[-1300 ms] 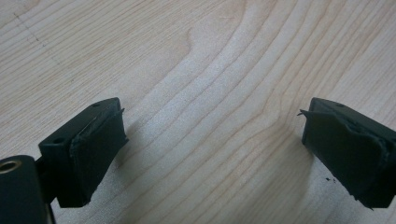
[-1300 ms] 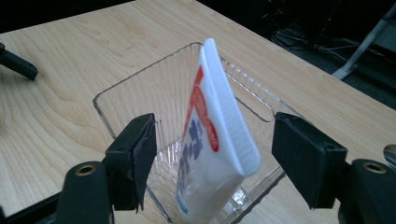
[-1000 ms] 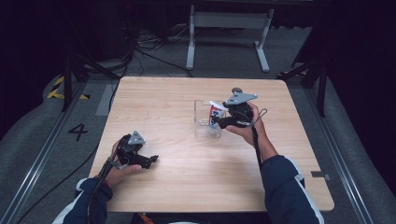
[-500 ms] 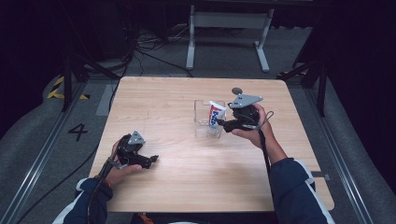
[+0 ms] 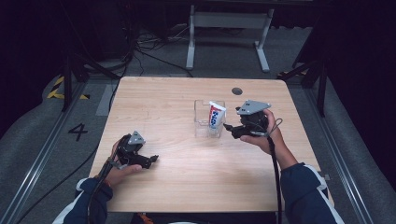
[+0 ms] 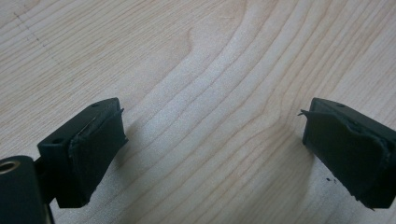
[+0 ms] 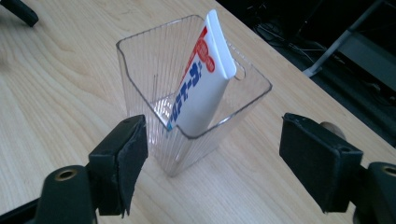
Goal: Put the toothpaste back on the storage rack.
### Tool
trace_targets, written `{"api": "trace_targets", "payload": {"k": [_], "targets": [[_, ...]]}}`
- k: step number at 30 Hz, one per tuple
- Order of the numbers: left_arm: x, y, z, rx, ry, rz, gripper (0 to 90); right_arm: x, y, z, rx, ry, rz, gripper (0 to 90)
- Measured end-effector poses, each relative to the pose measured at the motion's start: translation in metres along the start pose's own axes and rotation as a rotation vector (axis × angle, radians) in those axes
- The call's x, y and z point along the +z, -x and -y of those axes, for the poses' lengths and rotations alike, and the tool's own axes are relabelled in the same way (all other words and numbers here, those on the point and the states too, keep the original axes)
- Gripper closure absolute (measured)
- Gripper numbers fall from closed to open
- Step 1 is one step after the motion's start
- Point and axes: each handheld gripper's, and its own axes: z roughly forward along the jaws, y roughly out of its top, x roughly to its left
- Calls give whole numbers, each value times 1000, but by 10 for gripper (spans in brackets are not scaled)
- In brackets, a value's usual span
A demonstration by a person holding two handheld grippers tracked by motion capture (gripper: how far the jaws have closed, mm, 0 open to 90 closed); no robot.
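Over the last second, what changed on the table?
The right gripper backed off from the clear container toward the person's right; its jaws now stand open and apart from the toothpaste tube, which leans inside. The container, the tube and the left gripper, open above the table, kept their places.

Setting: a lab or recording studio, judged from the following. A pale wooden table is set on grey carpet. Metal floor rails are laid on either side. A painted numeral 4 and yellow-black hazard tape are seen at the left. Loose cables are strewn behind, near a grey metal stand. The surroundings are kept dark.
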Motion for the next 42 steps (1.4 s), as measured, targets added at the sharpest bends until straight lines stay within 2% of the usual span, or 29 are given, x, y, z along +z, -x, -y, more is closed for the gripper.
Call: {"api": "trace_targets", "payload": {"k": [7,13,26,35,42], "targets": [[0,0,0,0,0,0,60,-10,-2,14,-25,-20,12,241],[0,0,0,0,0,0,60,-17,-2,26,-27,-33,17,240],[0,0,0,0,0,0,60,-22,-5,53,-16,-67,16,239],[0,0,0,0,0,0,60,-22,-7,77,-9,-108,16,239],[0,0,0,0,0,0,60,-29,-8,95,5,-121,25,236]]}}
